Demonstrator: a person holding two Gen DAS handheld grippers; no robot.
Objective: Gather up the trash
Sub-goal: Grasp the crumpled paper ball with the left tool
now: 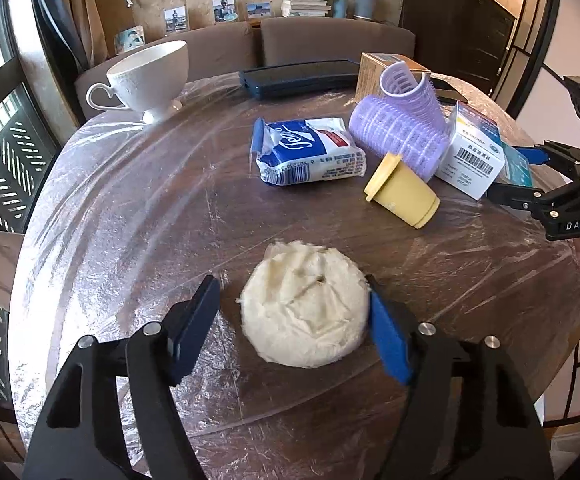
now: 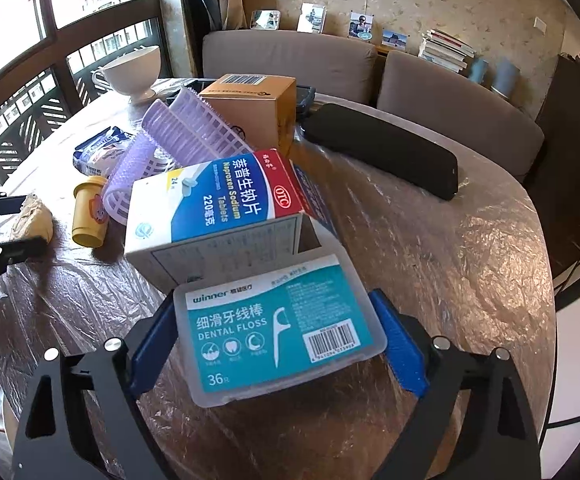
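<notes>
An off-white crumpled wad lies on the film-covered round table. It sits between the fingers of my left gripper. The right pad touches the wad, while a gap shows at the left pad, so this gripper is open. A clear dental floss box with a teal label sits between the blue pads of my right gripper. Both pads lie against its sides, and its far edge leans on a blue-and-white medicine box. The left wrist view shows the right gripper at the right edge.
Close behind the floss box are purple hair rollers, a yellow cup on its side, a tissue pack and a brown carton. A white teacup, a dark case and a black phone lie farther back.
</notes>
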